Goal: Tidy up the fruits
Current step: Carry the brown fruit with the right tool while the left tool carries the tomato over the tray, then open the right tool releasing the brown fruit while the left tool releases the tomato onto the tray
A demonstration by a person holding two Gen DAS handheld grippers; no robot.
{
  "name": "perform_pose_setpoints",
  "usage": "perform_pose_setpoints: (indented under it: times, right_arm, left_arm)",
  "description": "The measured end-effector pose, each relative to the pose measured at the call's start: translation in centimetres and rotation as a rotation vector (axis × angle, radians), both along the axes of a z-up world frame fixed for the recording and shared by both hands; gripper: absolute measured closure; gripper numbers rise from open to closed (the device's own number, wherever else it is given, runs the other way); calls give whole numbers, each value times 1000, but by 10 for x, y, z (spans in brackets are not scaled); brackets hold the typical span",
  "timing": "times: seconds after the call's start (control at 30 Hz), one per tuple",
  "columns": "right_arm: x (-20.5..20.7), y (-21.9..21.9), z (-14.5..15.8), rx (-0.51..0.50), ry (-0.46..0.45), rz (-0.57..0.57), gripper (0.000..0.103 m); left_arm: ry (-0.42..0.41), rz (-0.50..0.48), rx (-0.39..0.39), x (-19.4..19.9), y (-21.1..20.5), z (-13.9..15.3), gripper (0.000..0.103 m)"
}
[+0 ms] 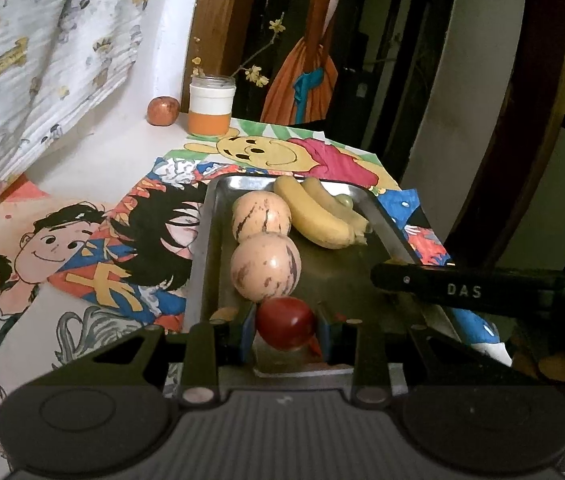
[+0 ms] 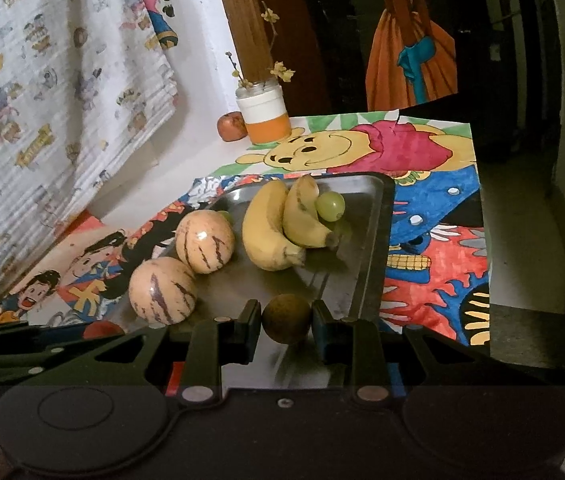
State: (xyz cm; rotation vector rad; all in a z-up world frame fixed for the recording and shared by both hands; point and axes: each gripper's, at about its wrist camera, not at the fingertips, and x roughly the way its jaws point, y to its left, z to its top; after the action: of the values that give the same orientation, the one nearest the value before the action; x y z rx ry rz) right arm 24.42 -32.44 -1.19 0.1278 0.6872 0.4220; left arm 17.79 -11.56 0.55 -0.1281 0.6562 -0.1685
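a: while both grippers hover low over the near end of the tray [image 2: 374,248], what do the jaws have?

b: the left gripper [image 1: 285,326] is pinched narrow on a small red tomato [image 1: 285,322], one pad on each side. the right gripper [image 2: 286,320] is pinched just as narrow on a round brown fruit [image 2: 286,319], probably a longan, though i can't be sure.

a: and outward from there?

b: in the left view, two striped melons [image 1: 265,268] sit at twelve o'clock from the tomato, the nearer one almost touching it. the bananas [image 1: 318,216] lie at one o'clock, and a green grape [image 2: 330,206] rests against them on the far side. from the brown fruit, the melons are at ten o'clock and the bananas at twelve.

a: what could go wrong?

b: both held fruits are round, so if they are let go above the metal rather than on it, i'd expect them to roll down the tray or over its low rim. the tomato is soft; a tighter squeeze could split it. pushing it forward would nudge the near melon, which could roll into the other. the right gripper's arm also crosses at three o'clock in the left view, so the two tools could knock together.

a: anything outside the tray?

b: a reddish fruit [image 1: 163,110] beside a jar [image 1: 211,106] at the back, on the table, not yet gathered.
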Motion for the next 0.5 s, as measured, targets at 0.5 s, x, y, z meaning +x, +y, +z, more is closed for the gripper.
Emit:
perform_pose_setpoints:
  times: [0.5]
  right_arm:
    - [4,4,-3,-33,-14,-8,73]
  left_arm:
    - [35,-14,42,-4,-8,-5,68]
